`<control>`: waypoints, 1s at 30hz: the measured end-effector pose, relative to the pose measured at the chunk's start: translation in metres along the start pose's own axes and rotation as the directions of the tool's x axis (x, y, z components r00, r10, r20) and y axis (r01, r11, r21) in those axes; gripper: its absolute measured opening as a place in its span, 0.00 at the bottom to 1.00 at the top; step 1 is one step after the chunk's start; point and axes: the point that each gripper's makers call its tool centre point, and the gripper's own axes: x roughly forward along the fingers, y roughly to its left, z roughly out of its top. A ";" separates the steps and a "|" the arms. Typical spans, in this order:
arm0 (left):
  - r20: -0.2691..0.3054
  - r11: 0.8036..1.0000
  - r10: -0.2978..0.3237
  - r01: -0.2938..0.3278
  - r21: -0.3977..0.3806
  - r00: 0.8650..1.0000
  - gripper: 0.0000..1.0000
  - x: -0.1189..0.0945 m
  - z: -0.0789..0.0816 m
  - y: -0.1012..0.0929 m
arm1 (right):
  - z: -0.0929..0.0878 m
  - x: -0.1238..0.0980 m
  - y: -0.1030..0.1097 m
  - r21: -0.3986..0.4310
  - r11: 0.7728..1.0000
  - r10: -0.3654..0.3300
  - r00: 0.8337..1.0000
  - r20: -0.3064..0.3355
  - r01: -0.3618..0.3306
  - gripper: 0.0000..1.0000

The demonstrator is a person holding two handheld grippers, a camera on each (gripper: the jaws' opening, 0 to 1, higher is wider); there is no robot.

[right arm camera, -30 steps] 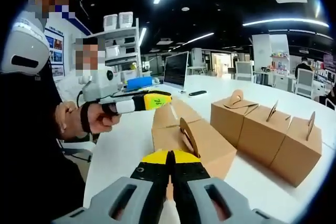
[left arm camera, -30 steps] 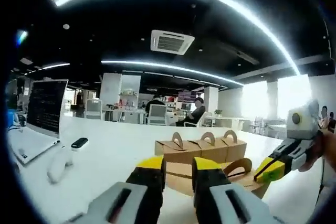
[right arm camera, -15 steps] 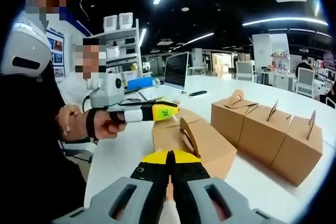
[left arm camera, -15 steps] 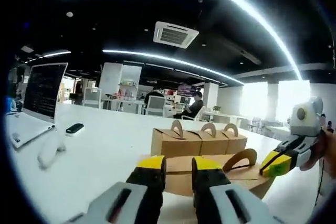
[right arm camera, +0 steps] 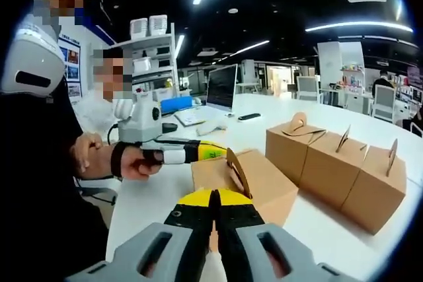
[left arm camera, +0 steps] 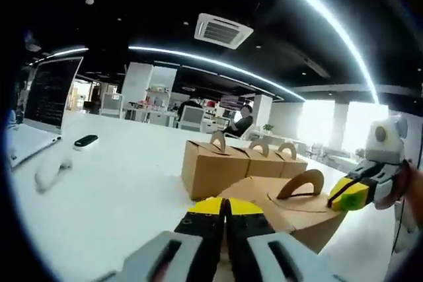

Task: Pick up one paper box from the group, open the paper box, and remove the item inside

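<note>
Low in the centre of the right gripper view, brown paper box [right arm camera: 254,179] on the white table [right arm camera: 149,196], long side running from lower right toward upper left, arched handle tab upright on top. Right tool [right arm camera: 213,197] with jaws together at the box's near edge. Left tool [right arm camera: 210,151] at the box's far end; in its own view [left arm camera: 223,207] jaws together against the box [left arm camera: 291,212]. Three more boxes [right arm camera: 337,163] in a row at right.

My left view sits low, close against the near box [left arm camera: 284,212], facing the windows. My right view faces that same box [right arm camera: 254,179] toward the monitor.
</note>
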 end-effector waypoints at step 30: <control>-0.054 0.994 -0.105 0.103 -0.046 0.993 0.04 0.006 -0.018 -0.021 | 0.000 -0.001 0.000 0.026 0.999 0.021 1.000 0.009 -0.021 0.03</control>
